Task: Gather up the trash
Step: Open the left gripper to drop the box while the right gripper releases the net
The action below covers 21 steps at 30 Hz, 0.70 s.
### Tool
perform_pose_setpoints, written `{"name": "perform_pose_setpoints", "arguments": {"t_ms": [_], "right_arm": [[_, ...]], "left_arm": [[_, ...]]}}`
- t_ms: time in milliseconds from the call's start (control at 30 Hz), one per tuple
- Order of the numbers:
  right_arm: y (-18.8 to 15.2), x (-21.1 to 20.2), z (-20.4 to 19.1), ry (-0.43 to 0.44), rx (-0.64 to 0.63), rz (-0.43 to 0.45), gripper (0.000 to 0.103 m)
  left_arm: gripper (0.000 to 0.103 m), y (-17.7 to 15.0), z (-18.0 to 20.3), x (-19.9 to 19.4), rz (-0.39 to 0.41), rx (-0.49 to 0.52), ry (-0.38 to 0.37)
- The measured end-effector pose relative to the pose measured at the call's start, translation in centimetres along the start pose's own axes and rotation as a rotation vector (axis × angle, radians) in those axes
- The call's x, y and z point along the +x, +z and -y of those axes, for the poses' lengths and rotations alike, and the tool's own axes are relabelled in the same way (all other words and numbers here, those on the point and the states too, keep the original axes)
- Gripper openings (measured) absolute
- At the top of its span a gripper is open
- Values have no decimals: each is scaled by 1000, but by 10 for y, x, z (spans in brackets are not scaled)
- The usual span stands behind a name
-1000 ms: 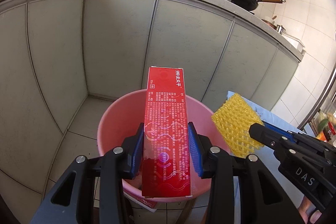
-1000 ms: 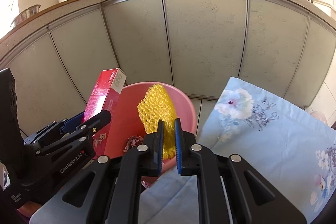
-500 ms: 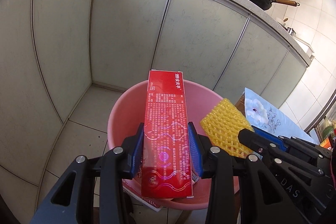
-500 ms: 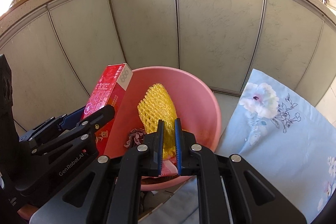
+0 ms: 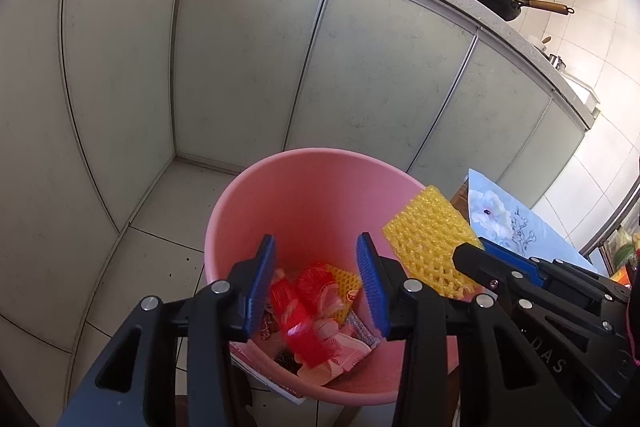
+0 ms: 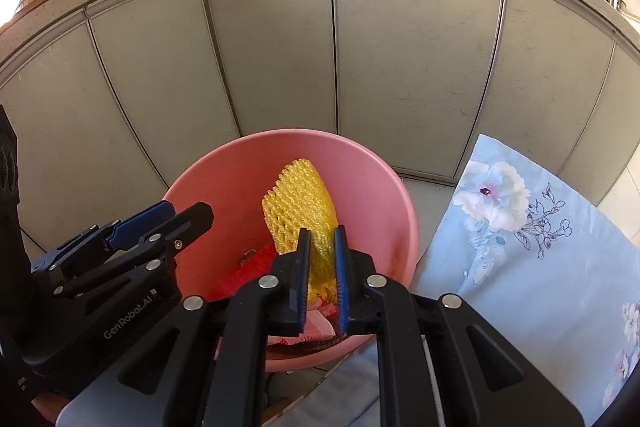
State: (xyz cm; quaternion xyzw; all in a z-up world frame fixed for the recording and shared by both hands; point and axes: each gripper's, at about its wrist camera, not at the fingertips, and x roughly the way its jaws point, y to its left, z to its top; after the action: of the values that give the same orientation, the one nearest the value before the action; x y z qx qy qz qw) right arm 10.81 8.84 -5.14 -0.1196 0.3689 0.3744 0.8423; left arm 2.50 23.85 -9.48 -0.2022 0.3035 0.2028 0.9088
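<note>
Left hand-held gripper (image 5: pixel 316 283): jaws now apart and empty above the pink bin (image 5: pixel 240 199); the red box it clamped a moment ago lies inside, so that item is collected.
Right hand-held gripper (image 6: pixel 320 267): still clamped on the yellow foam net (image 6: pixel 298 203), held over the bin's mouth; release looks next.
Left view only: red box (image 5: pixel 304 339) among wrappers at the bottom.
Right view only: floral cloth (image 6: pixel 520 267) beside the bin.

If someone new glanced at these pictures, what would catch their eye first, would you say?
Probably the pink bucket on the tiled floor, with red and yellow trash at its bottom. Next, the yellow foam net pinched in the right gripper above it, while the left gripper hangs open over the rim.
</note>
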Motion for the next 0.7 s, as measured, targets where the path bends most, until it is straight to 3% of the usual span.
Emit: {"name": "perform_pose_setpoints", "arguments": {"t_ms": [333, 633, 700], "right_arm": [[5, -7, 0, 14, -6, 28, 32], [1, -25, 0, 8, -12, 55, 37], [-2, -30, 1, 2, -11, 63, 43]], "left_arm": [[47, 2, 1, -6, 12, 0, 2], [54, 3, 6, -19, 21, 23, 1], [54, 2, 9, -24, 23, 31, 6]]}}
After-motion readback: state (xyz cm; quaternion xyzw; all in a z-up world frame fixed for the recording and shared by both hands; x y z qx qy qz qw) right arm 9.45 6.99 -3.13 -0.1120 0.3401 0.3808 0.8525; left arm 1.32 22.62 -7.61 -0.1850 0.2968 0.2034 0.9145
